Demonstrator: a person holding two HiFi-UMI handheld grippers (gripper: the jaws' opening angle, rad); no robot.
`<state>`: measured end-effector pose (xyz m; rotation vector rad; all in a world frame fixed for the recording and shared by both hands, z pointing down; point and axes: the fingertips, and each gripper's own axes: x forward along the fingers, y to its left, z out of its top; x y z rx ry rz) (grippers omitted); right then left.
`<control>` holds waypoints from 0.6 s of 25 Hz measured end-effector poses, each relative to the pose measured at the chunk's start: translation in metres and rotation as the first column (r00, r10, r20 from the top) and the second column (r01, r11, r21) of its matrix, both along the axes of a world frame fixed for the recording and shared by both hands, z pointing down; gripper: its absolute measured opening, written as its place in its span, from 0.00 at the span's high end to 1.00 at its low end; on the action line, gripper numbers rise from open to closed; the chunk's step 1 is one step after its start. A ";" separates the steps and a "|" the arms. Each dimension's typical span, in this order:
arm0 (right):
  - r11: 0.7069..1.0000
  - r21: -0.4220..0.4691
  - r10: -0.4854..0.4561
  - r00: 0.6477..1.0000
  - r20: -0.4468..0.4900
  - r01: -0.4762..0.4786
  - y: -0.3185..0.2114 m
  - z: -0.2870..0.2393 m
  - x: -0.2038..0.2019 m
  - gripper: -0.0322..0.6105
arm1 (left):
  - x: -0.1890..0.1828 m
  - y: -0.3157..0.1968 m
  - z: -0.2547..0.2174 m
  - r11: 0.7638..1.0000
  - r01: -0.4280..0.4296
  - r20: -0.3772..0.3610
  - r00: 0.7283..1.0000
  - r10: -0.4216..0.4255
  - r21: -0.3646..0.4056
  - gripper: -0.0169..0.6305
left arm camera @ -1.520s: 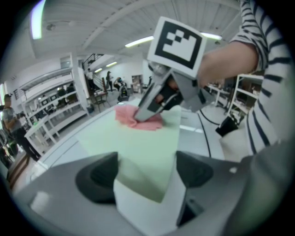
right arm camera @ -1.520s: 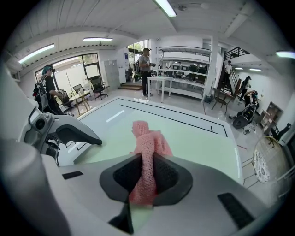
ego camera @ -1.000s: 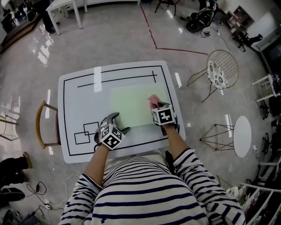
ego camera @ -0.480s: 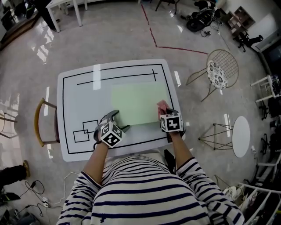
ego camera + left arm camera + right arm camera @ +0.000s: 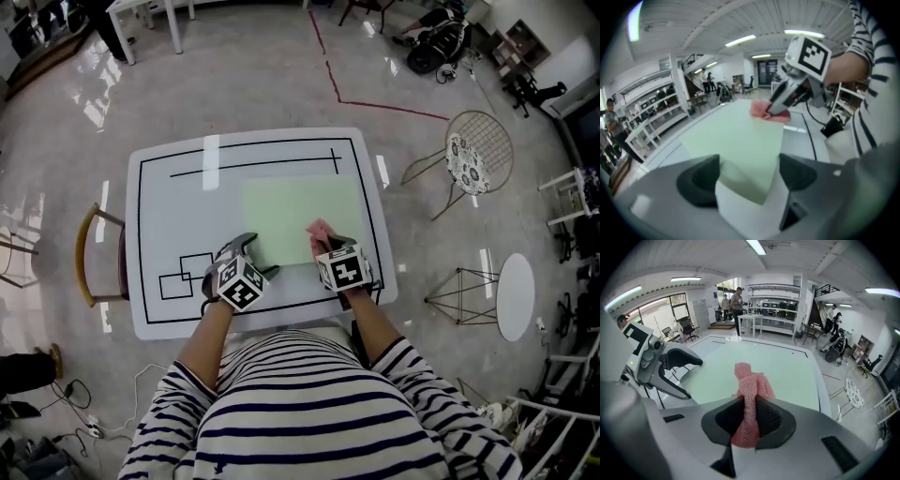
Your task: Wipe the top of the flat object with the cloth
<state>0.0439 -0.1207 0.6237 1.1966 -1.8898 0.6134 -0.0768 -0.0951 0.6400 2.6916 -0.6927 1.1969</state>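
Note:
A pale green flat sheet (image 5: pixel 302 218) lies on the white table (image 5: pixel 178 206). A pink knitted cloth (image 5: pixel 749 389) is pinched in my right gripper (image 5: pixel 325 239), whose jaws are shut on it; the cloth (image 5: pixel 318 231) presses on the sheet's near right part. In the left gripper view the cloth (image 5: pixel 765 111) sits at the sheet's (image 5: pixel 736 138) far right edge. My left gripper (image 5: pixel 255 259) is open at the sheet's near left corner, with that corner between its jaws and nothing clamped.
Black lines are taped on the table, with small rectangles (image 5: pixel 186 277) at the near left. A wooden chair (image 5: pixel 89 258) stands left of the table. A wire chair (image 5: pixel 473 150), a wire stand (image 5: pixel 459 288) and a round white stool (image 5: pixel 516 291) stand to the right.
My right gripper has swept the cloth from the sheet's right edge leftward toward the middle of its near side. The left gripper has stayed at the near left corner.

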 end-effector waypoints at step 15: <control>0.918 -0.063 -0.388 0.920 0.053 0.391 0.018 0.001 -0.126 0.87 | -0.002 0.001 0.001 1.000 -0.027 0.017 0.999 0.027 0.001 0.37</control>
